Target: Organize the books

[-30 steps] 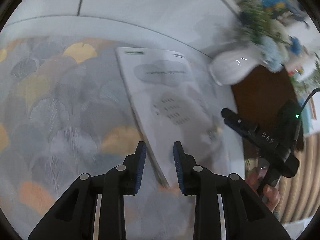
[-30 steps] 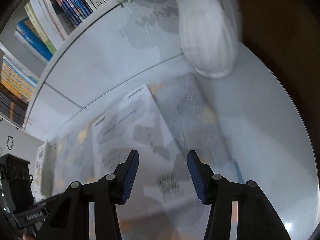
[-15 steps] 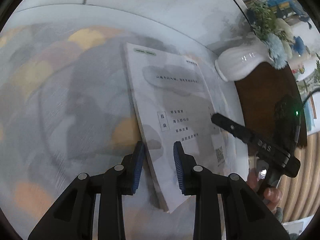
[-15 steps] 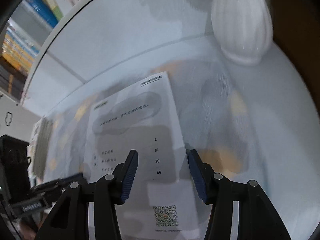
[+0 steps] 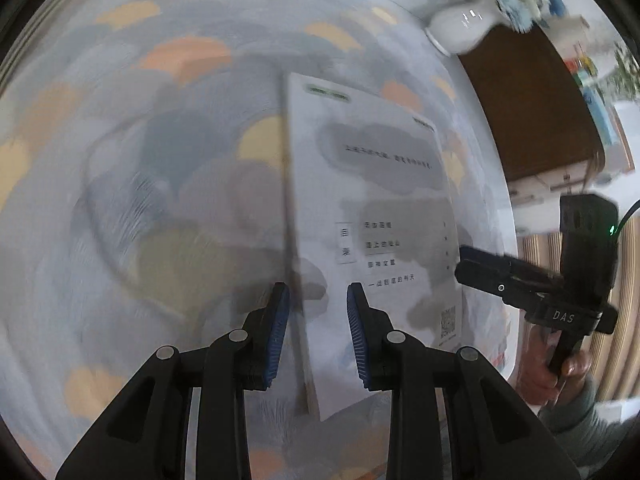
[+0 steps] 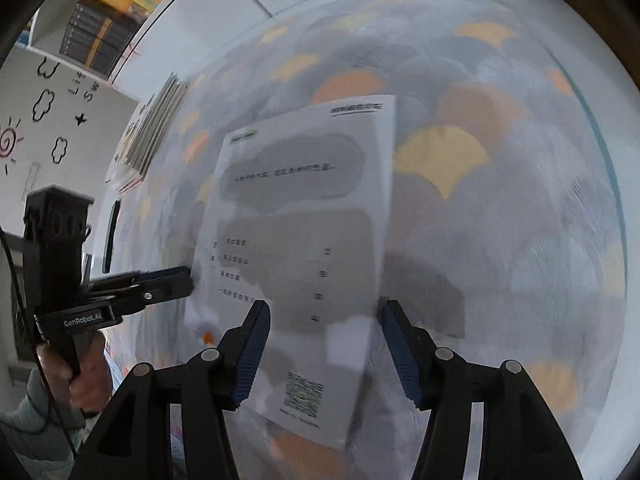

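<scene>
A thin white book [image 5: 384, 216] lies back cover up on a patterned tablecloth [image 5: 160, 160], with a contents list and a QR code on it. My left gripper [image 5: 318, 324] is open, its fingers either side of the book's left edge. My right gripper [image 6: 324, 344] is open and hovers over the book's [image 6: 304, 216] near end; it also shows in the left wrist view [image 5: 516, 280] by the book's right edge. The left gripper shows at the book's left side in the right wrist view [image 6: 160, 284].
A stack of thin books [image 6: 154, 128] lies on the table's far left. A white vase [image 5: 460, 28] with flowers stands at the far right by a brown cabinet [image 5: 532, 108]. A bookshelf [image 6: 120, 4] stands behind the table.
Both grippers have come closer to the book and lower. The left gripper's fingers now straddle its left edge; the right gripper now sits over its near end. The book lies where it was.
</scene>
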`<control>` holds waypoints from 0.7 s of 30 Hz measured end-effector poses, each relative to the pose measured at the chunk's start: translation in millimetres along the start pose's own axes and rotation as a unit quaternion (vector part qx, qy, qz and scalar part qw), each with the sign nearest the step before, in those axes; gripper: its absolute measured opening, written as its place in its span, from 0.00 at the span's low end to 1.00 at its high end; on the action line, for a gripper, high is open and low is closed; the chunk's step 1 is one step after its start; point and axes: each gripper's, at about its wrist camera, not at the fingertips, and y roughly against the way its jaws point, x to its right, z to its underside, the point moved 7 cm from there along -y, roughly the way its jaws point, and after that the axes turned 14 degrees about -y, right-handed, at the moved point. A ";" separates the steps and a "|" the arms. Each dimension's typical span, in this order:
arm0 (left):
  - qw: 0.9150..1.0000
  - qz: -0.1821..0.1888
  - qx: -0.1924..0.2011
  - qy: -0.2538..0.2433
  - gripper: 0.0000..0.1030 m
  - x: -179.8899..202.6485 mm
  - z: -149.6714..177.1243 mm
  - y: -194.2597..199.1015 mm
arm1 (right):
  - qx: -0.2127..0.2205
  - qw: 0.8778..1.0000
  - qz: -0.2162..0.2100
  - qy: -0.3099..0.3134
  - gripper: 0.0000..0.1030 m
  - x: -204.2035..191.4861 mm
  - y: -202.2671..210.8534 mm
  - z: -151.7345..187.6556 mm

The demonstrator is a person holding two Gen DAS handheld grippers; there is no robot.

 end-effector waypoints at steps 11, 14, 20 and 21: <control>0.997 0.063 0.025 0.049 0.25 -1.3 -0.7 -12.7 | 0.034 0.993 -0.099 -0.061 0.63 -19.2 17.1 -21.1; 0.996 0.071 0.023 0.047 0.25 0.1 1.2 -11.9 | 0.044 0.983 -0.170 -0.052 0.62 -51.7 49.0 -19.9; 0.996 0.011 0.074 0.039 0.25 -32.5 15.5 57.2 | 0.053 0.979 -0.194 0.037 0.62 -159.8 70.7 -11.3; 0.996 -0.006 0.084 0.042 0.25 -43.7 18.9 71.4 | 0.051 0.978 -0.199 0.046 0.63 -174.7 68.7 -9.1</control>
